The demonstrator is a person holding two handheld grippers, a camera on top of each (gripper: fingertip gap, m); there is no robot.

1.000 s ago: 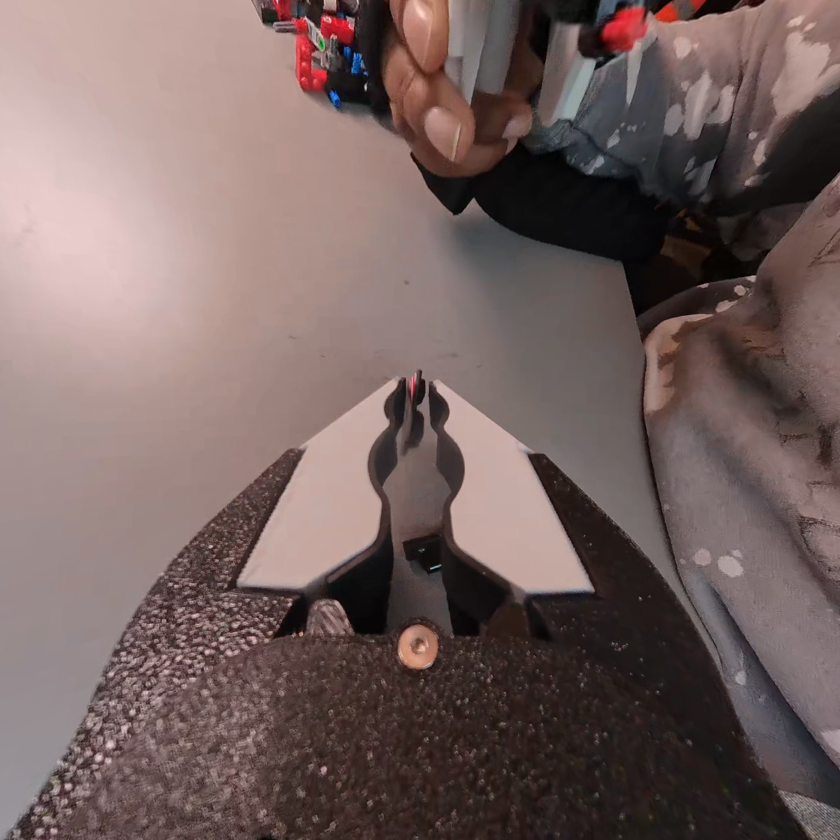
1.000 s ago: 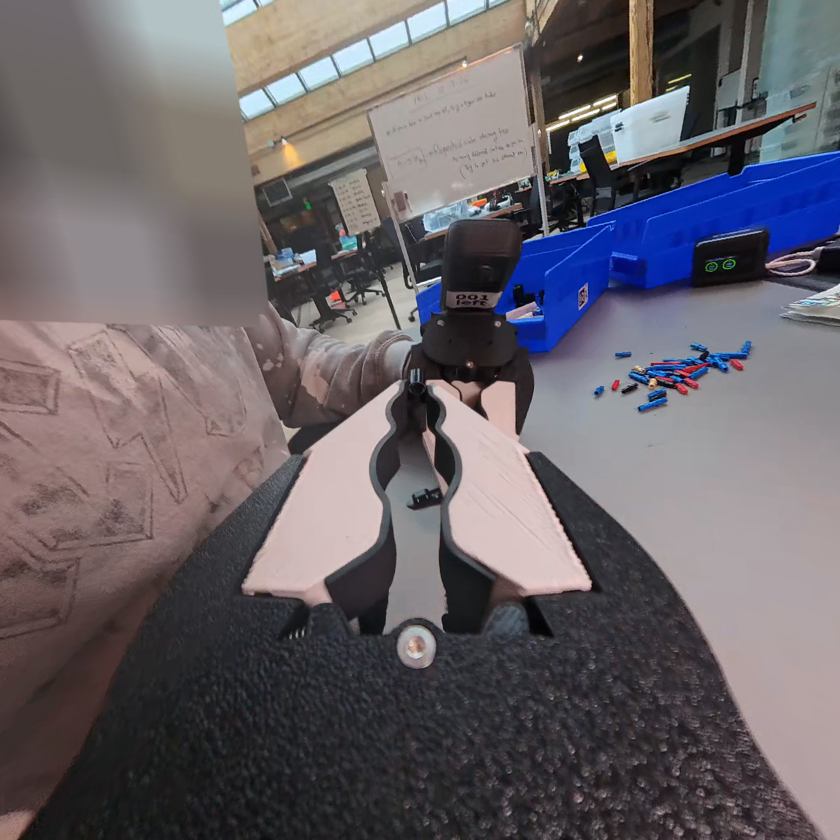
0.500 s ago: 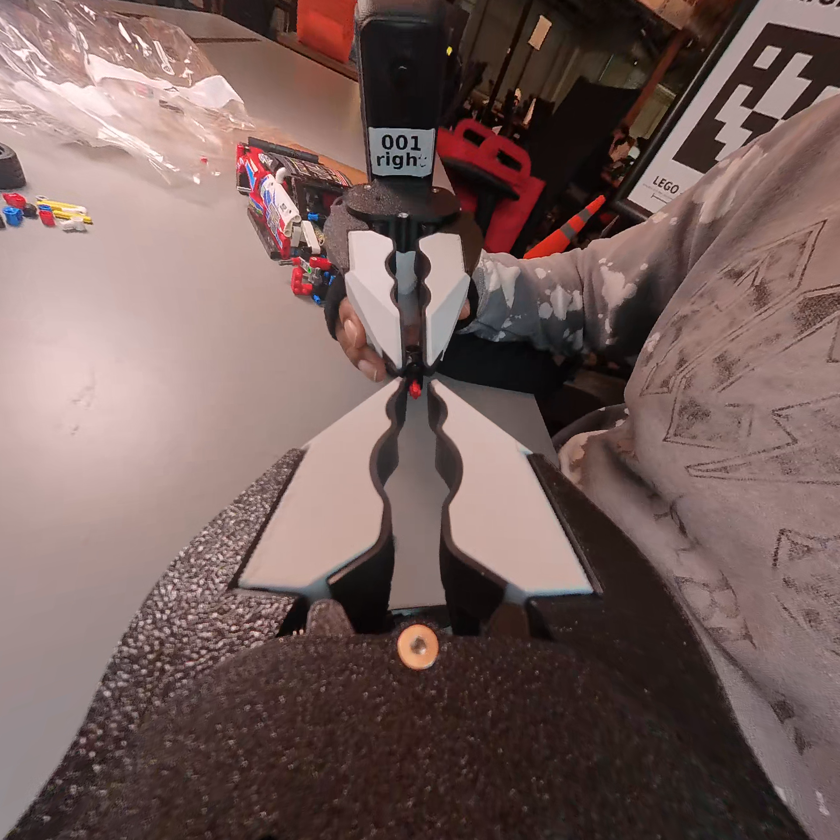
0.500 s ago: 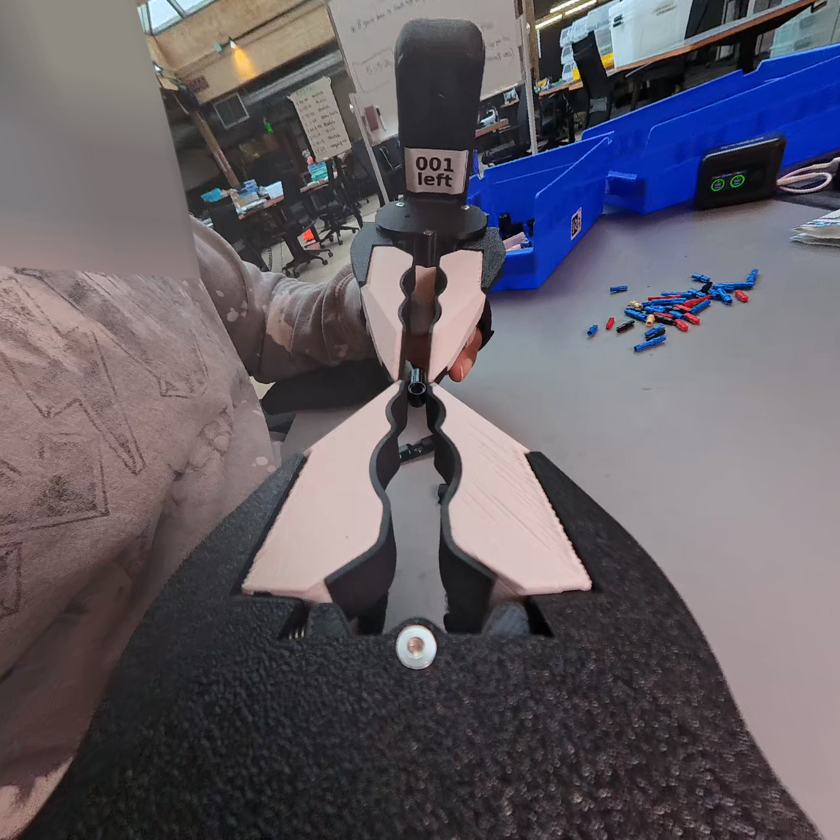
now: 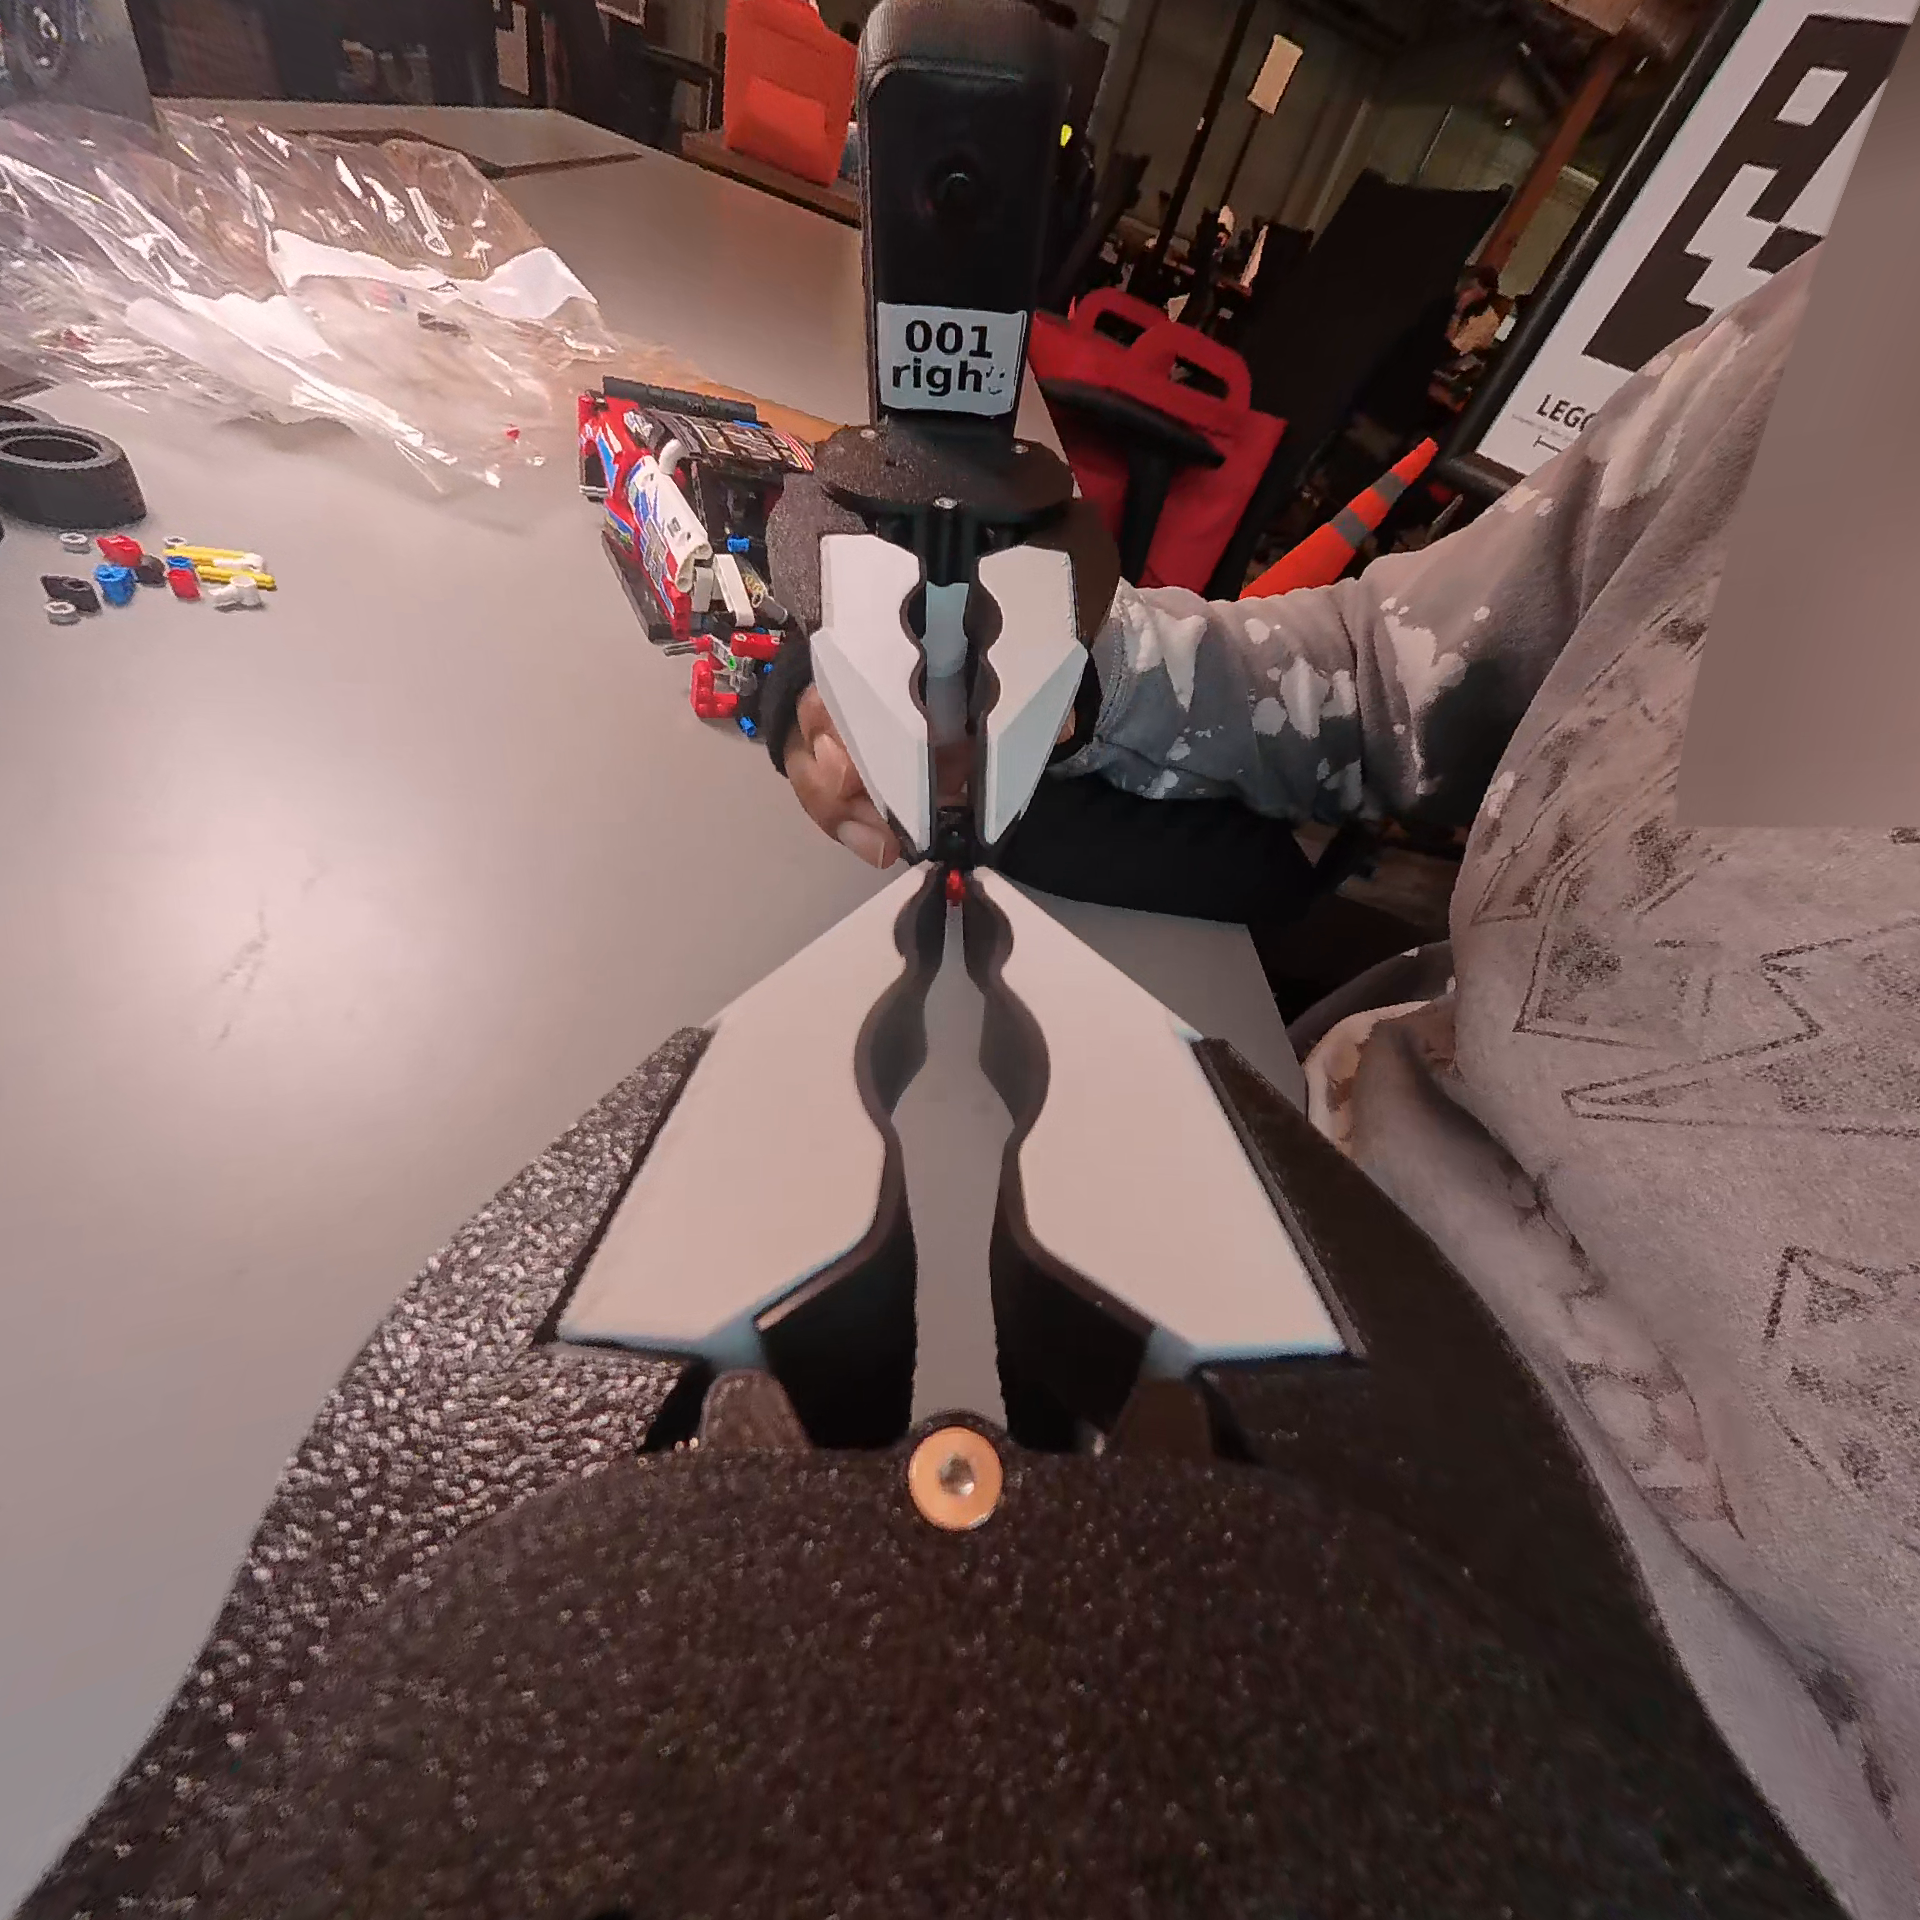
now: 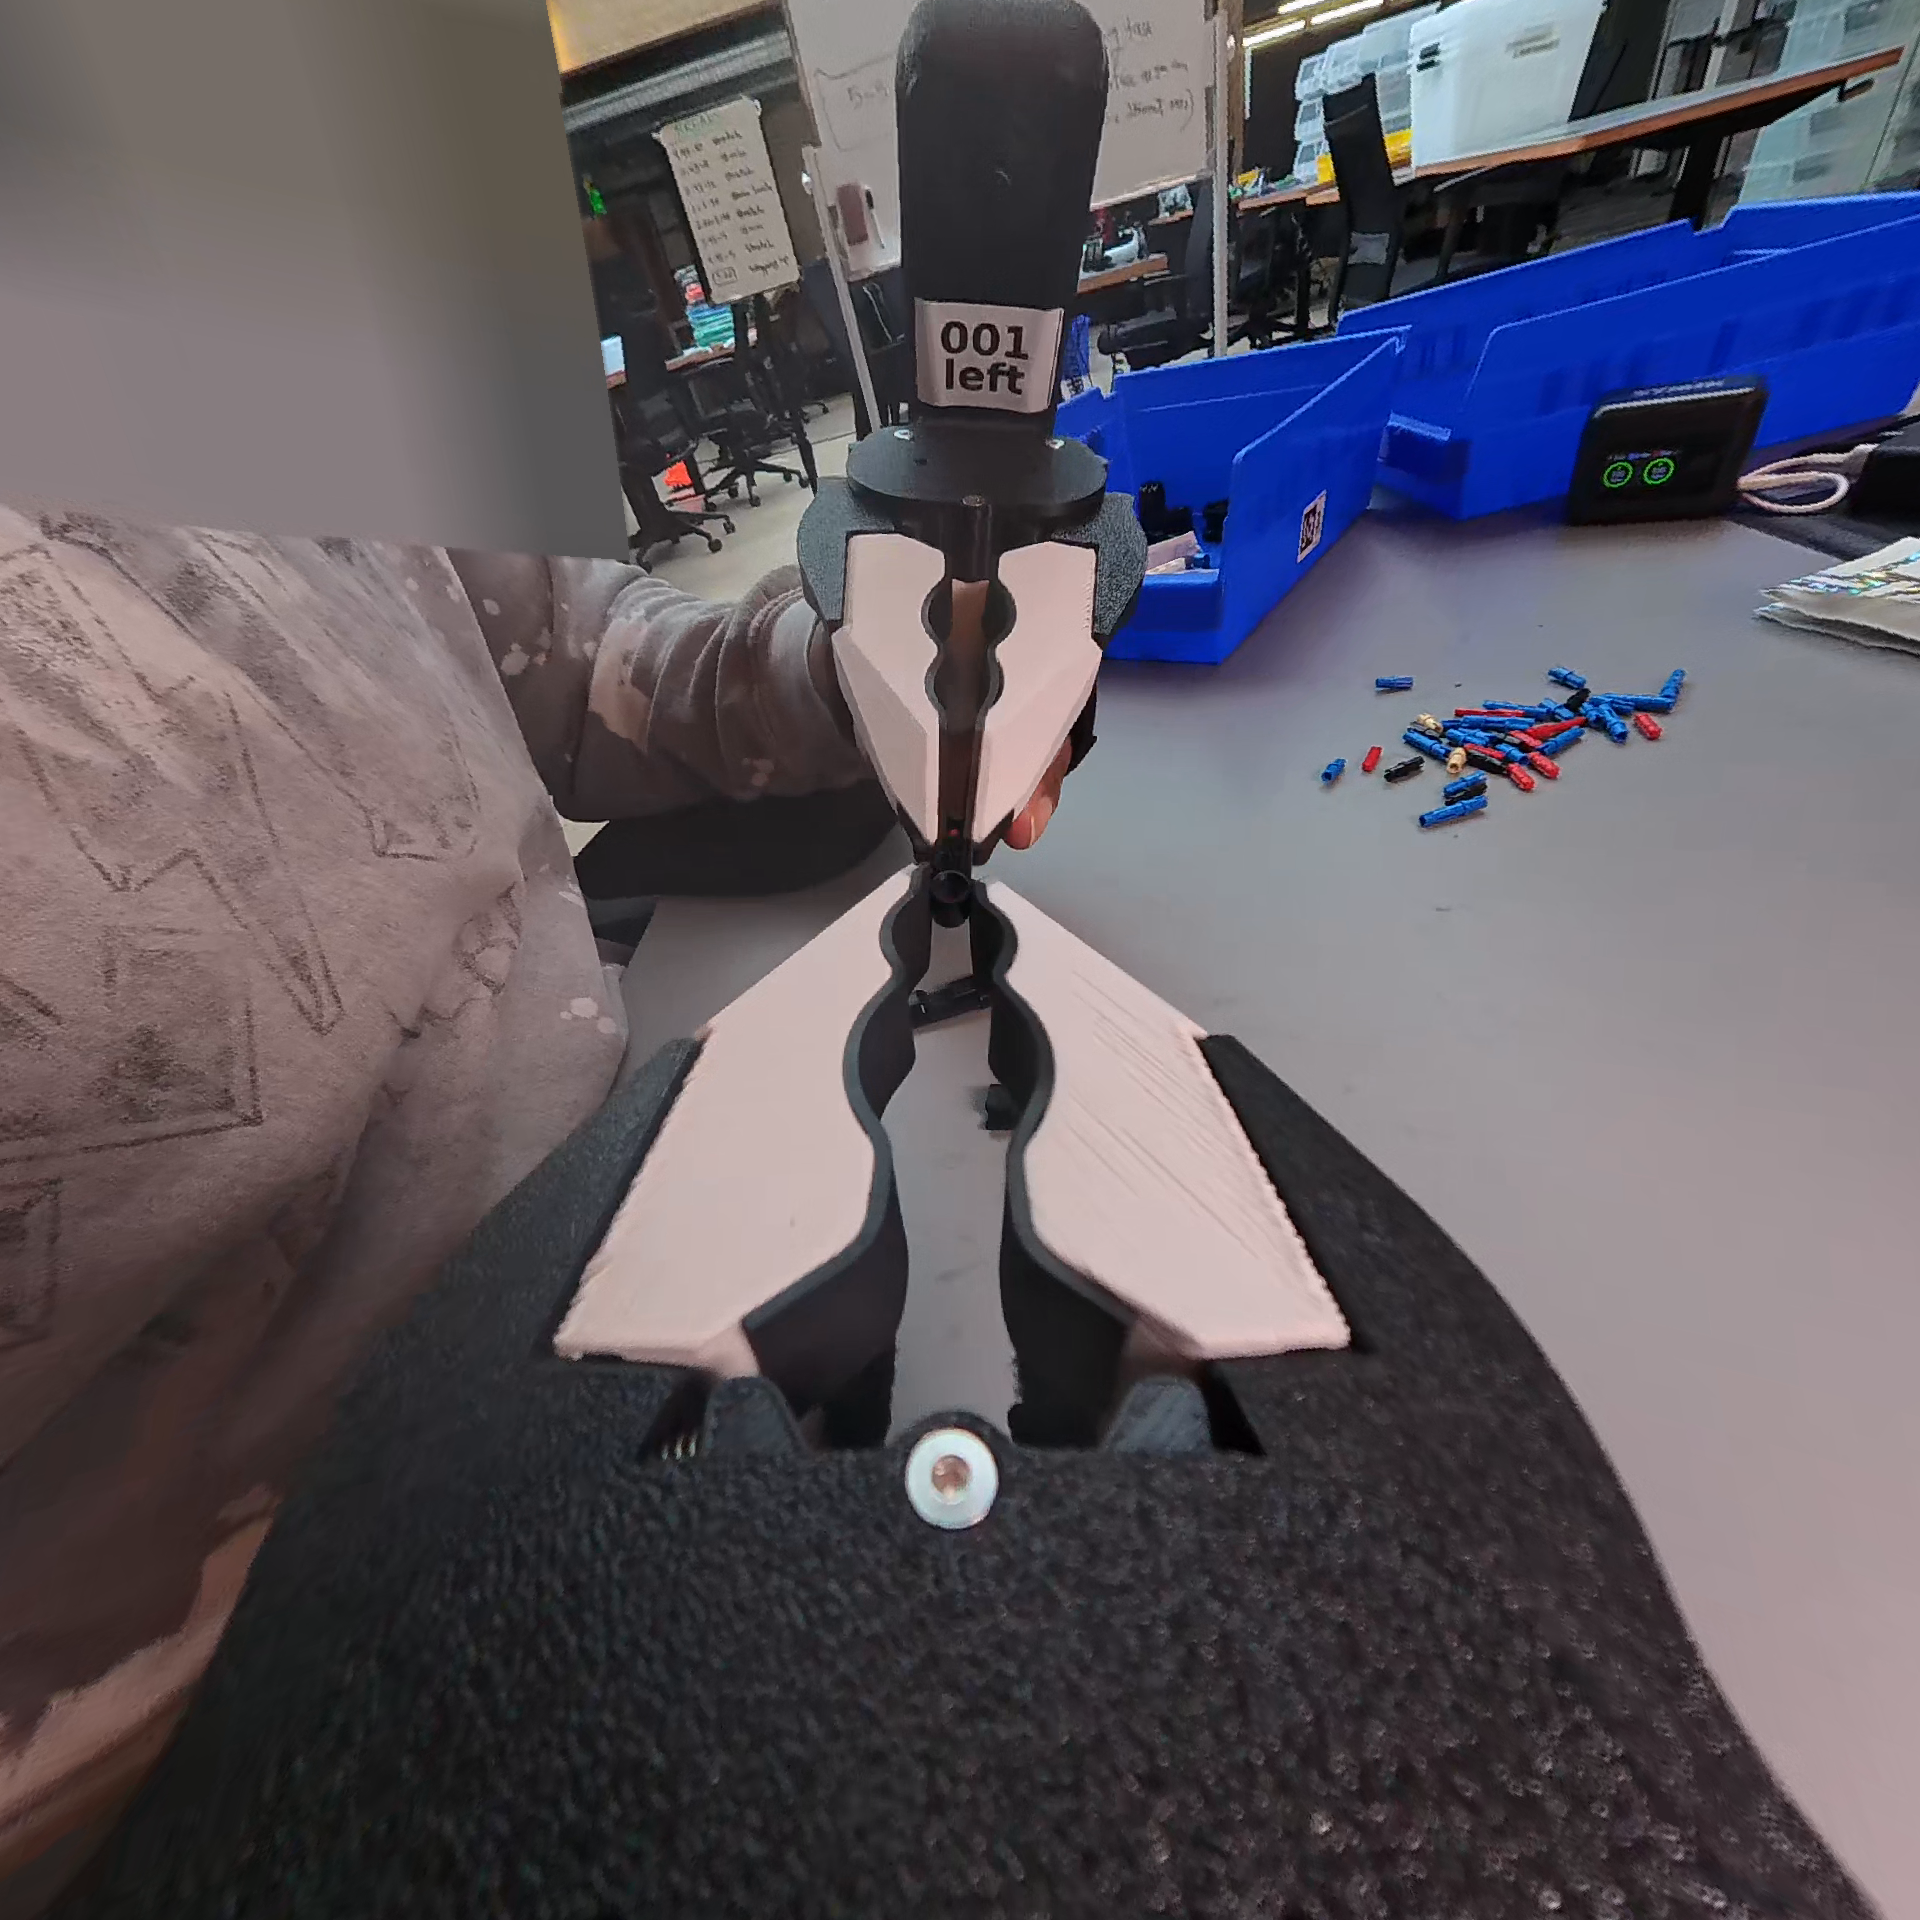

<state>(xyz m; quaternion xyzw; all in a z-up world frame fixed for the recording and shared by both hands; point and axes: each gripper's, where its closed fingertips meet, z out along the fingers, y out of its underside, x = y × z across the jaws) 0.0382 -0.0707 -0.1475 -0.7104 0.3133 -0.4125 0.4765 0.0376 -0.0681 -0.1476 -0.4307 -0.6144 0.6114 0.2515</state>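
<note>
A small red piece (image 5: 954,885) is being pinched at the very tips of the left gripper (image 5: 952,896), whose jaws are closed down on it, and a small black tubular piece (image 6: 948,886) is being clamped in the same way by the right gripper (image 6: 948,891). The two grippers are being held tip to tip above the grey worktop (image 5: 312,831), with the two pieces brought almost into contact; whether they are already joined cannot be told. Beyond them, a partly built red toy car (image 5: 665,509), loose coloured bits (image 5: 156,571) and a black tyre (image 5: 68,478) are lying, and, farther off, a scatter of blue and red pins (image 6: 1507,738) near blue bins (image 6: 1247,499).
</note>
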